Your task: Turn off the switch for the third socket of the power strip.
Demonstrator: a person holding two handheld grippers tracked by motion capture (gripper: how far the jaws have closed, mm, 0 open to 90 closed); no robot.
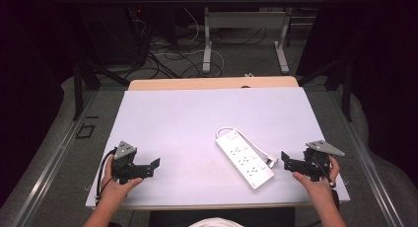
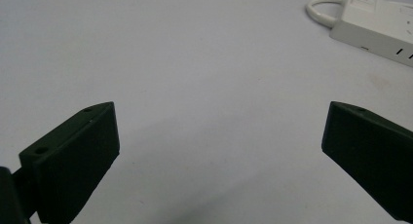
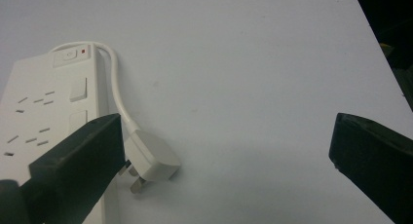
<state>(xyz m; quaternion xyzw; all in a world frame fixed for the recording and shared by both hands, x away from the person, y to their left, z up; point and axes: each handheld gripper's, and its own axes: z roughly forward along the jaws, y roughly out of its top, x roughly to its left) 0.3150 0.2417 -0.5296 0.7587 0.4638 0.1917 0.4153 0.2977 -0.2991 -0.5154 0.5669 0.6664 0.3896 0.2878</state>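
A white power strip (image 1: 245,160) lies slanted on the table's right half, its short white cable (image 1: 227,130) looping back to a white plug (image 1: 270,161) beside it. My right gripper (image 1: 287,162) is held low just right of the plug, jaws open and empty. In the right gripper view the gripper (image 3: 226,124) stands wide open, with the plug (image 3: 153,158) and the strip (image 3: 44,112) by its left jaw. My left gripper (image 1: 153,168) rests near the front left, open and empty. From the left gripper (image 2: 219,112), the strip (image 2: 375,27) lies far off at upper right.
The pale table top (image 1: 187,118) has a wooden strip along its far edge (image 1: 212,83). Beyond it stand a desk frame (image 1: 244,34) and loose floor cables (image 1: 162,54). Dark drapes flank both sides.
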